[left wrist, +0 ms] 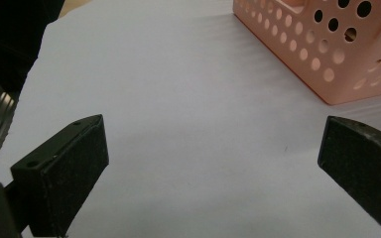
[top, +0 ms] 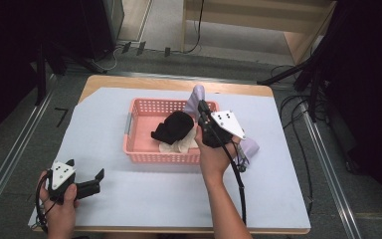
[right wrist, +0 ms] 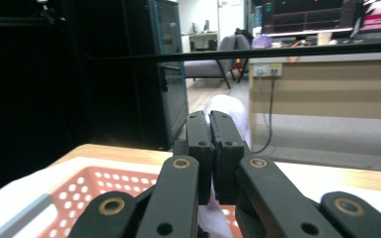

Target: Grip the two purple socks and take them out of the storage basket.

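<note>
A pink perforated basket (top: 161, 158) stands mid-table, with a black garment (top: 175, 127) and a cream cloth (top: 179, 146) inside. My right gripper (top: 203, 107) hovers over the basket's right rim, shut on a lavender cloth (top: 197, 93) that pokes up past the tips and trails down to the table at the basket's right. In the right gripper view the jaws (right wrist: 210, 119) are pressed together with the lavender cloth (right wrist: 228, 110) pinched between them, the basket (right wrist: 104, 184) below. My left gripper (top: 85, 168) rests at the table's front left, open and empty (left wrist: 213, 129), near the basket's corner (left wrist: 327, 54).
White paper (top: 154, 199) covers the wooden table, with bare paper in front of the basket and to its left. Cables and dark stands lie on the floor beyond the table's right and far edges.
</note>
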The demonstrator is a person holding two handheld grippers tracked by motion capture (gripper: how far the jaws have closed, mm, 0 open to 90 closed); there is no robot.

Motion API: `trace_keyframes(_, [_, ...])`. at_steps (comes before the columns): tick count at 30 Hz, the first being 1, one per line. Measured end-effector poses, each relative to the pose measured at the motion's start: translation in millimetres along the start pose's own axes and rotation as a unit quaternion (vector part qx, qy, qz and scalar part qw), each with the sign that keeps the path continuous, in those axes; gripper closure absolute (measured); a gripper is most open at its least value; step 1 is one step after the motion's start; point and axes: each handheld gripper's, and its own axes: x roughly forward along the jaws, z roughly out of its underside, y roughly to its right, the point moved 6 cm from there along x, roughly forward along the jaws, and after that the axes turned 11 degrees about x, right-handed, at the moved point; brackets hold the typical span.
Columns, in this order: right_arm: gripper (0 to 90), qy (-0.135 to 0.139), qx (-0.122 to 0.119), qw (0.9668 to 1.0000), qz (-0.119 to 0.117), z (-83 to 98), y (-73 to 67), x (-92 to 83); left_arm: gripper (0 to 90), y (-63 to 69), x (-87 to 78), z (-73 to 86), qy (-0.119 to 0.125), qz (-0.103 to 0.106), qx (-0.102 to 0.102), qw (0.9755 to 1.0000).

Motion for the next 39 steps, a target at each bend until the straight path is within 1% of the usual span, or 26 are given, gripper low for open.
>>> trace_keyframes(5, [88.7, 0.011, 0.0, 0.9999, 0.012, -11.5, 14.8, -8.9, 0.2, -0.2, 0.2, -0.1, 0.002, -0.001, 0.002, 1.0])
trace_keyframes(9, [88.7, 0.019, 0.011, 0.9996, 0.02, -21.2, 26.4, -15.8, 0.1, 0.1, 0.2, -0.3, 0.004, -0.001, 0.001, 1.0])
trace_keyframes(13, [88.6, 0.027, 0.004, 0.999, 0.034, -28.6, 40.4, -21.0, 0.2, 0.0, 0.2, -0.3, 0.004, 0.0, 0.002, 1.0])
trace_keyframes(18, [88.6, 0.034, 0.012, 0.9981, 0.049, -34.2, 57.8, -28.4, 0.2, 0.1, 0.0, -0.3, 0.003, 0.0, 0.003, 1.0])
trace_keyframes(22, [88.6, 0.037, 0.017, 0.9972, 0.062, -35.1, 71.8, -33.3, 0.1, 0.1, -0.1, -0.2, 0.003, 0.0, 0.004, 1.0])
trace_keyframes(23, [88.6, 0.038, 0.02, 0.9968, 0.067, -34.7, 75.2, -34.5, 0.2, 0.0, -0.1, -0.2, 0.003, -0.001, 0.004, 1.0])
trace_keyframes(25, [88.6, 0.038, 0.022, 0.9964, 0.073, -33.3, 82.4, -37.0, 0.2, 0.2, -0.4, -0.1, 0.002, 0.0, 0.004, 1.0])
trace_keyframes(29, [88.6, 0.03, 0.022, 0.995, 0.093, -25.9, 98.3, -42.0, 0.1, 0.2, -0.5, 0.0, 0.0, 0.0, 0.004, 1.0])
trace_keyframes(32, [88.6, 0.021, 0.028, 0.9939, 0.105, -16.7, 110.0, -45.0, 0.2, 0.2, -0.4, 0.0, 0.001, 0.0, 0.003, 1.0])
trace_keyframes(33, [88.6, 0.018, 0.026, 0.9936, 0.108, -13.3, 114.0, -45.4, 0.1, 0.3, -0.3, -0.2, 0.002, 0.0, 0.002, 1.0])
trace_keyframes(34, [88.6, 0.014, 0.031, 0.9931, 0.112, -9.3, 116.9, -46.2, 0.1, 0.2, -0.4, -0.1, 0.002, 0.0, 0.002, 1.0])
trace_keyframes(39, [88.5, -0.007, 0.045, 0.9916, 0.121, 9.6, 130.4, -50.0, 0.2, 0.3, -0.3, -0.2, 0.002, -0.001, 0.0, 1.0])
